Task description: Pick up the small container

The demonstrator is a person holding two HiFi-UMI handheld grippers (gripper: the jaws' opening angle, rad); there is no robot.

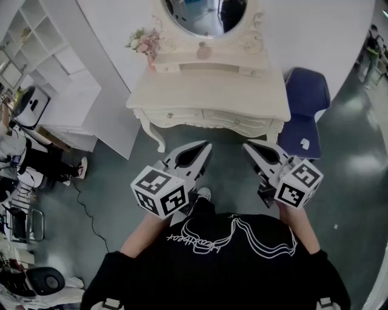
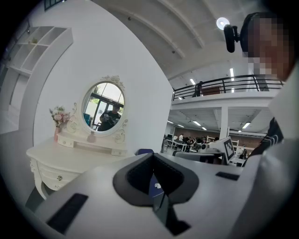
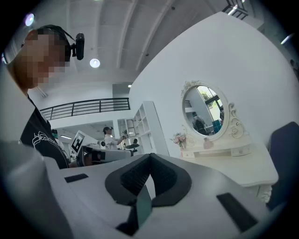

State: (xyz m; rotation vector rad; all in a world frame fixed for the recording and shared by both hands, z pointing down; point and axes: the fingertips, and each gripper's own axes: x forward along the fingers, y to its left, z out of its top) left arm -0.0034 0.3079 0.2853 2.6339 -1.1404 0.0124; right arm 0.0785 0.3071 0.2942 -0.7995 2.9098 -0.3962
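Way back on the surface (image 1: 212,91), under the mirror (image 1: 203,12), sits the small container (image 1: 204,51), well ahead of the left gripper (image 1: 205,147) and right gripper (image 1: 247,146), roughly lined up with the left one, both with fingers clenched on nothing.

This is a staged bedroom corner inside a big open lab hall. A white counter (image 1: 212,94) with an oval mirror (image 1: 203,12) and flowers (image 1: 144,41) backs onto a free-standing white panel (image 2: 135,70), with open shelves (image 1: 42,42) and a blue chair (image 1: 306,103) alongside. Past the panel there's a railed mezzanine (image 2: 224,85), strip lights (image 2: 231,73), desks (image 2: 184,142) with people (image 3: 110,135) at work, and a cable (image 1: 85,206) trailing across the grey floor (image 1: 121,175).
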